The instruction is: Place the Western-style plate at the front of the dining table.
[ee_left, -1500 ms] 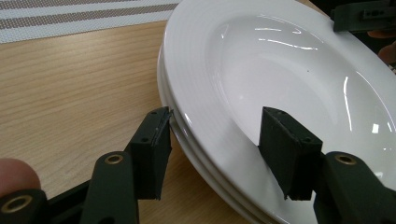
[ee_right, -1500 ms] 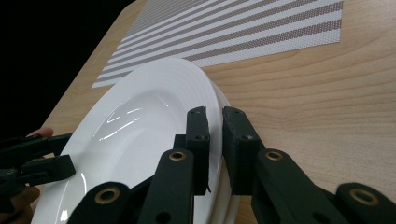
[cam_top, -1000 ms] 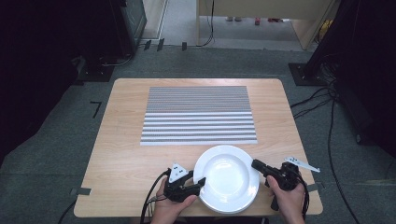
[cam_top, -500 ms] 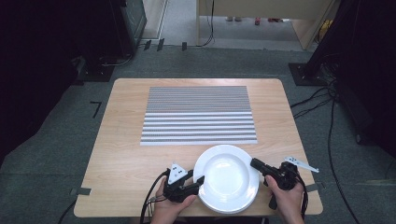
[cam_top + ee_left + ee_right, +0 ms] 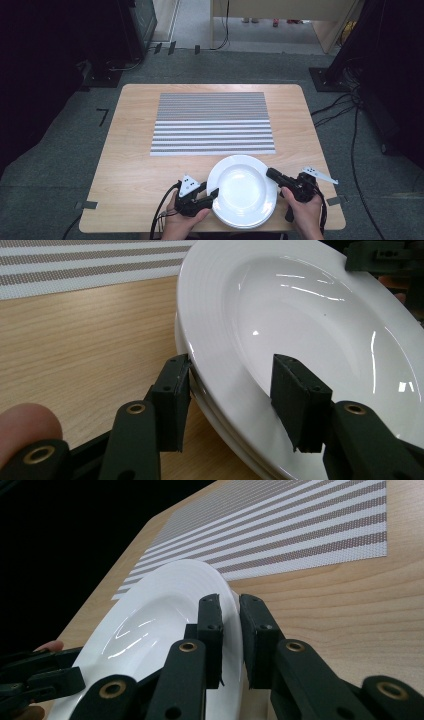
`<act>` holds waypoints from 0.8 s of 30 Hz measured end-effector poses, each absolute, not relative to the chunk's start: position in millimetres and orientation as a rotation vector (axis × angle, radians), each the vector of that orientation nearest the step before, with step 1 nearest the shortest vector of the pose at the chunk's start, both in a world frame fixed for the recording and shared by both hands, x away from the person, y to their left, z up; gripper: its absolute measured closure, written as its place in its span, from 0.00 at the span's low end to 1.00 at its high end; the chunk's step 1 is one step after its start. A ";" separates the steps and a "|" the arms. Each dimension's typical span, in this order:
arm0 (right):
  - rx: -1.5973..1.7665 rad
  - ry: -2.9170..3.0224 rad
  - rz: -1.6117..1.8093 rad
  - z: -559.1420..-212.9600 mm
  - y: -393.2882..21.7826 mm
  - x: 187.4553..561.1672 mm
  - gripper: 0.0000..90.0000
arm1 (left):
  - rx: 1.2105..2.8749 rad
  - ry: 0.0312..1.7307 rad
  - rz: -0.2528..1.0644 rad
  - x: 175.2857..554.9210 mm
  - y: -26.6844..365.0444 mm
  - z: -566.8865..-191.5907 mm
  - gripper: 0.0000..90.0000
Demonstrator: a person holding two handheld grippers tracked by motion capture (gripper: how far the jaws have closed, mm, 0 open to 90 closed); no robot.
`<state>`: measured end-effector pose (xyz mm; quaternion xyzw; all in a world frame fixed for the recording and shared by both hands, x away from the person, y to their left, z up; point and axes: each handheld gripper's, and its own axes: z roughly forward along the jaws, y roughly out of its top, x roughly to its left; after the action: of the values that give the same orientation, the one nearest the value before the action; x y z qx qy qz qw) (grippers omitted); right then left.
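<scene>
Across the far half of the wooden table (image 5: pixel 130 165): a striped placemat (image 5: pixel 212 122), bare. At the near edge, just short of the mat: a stack of white plates (image 5: pixel 242 192), flat on the wood, flanked by both hands. Compared with a second ago, hardly any change: same spot for the stack, nothing lifted, only a slight creep inward by the right gripper (image 5: pixel 271 174) at the rim. Judged from that, probably the end of the gripping step, with the lift and carry to the mat not yet begun. On to the jaws. In the left gripper view, left gripper (image 5: pixel 230 400) spread wide and straddling the rim of the top plate (image 5: pixel 310 315): one jaw outside, its tip tucked against the underside of the rim just above the plate below, the other hanging over the bowl and apparently clear of it, so no squeeze yet. In the right gripper view, jaws drawn close, only a thin gap left, seemingly pinching the opposite rim of the top plate.
</scene>
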<state>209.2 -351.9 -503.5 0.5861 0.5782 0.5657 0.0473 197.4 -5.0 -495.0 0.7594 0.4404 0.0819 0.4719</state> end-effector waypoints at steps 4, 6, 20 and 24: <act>1.790 1.778 1.719 -505.7 -352.0 210.5 0.90 | 1.837 1.083 0.205 196.8 -3.6 -493.6 0.63; 1.792 1.777 1.719 -507.0 -351.8 210.8 0.90 | 1.834 1.084 0.204 196.8 -3.5 -493.8 0.63; 1.815 1.778 1.754 -509.1 -353.1 211.6 0.90 | 1.803 1.088 0.203 196.7 -0.8 -492.4 0.66; 1.814 1.789 1.754 -510.2 -351.9 212.2 0.89 | 1.789 1.086 0.212 197.1 0.8 -490.6 0.67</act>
<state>212.2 -351.9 -510.2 0.5863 0.5782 0.5669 0.0242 197.1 0.8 -490.6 0.7385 0.4483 0.0876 0.4960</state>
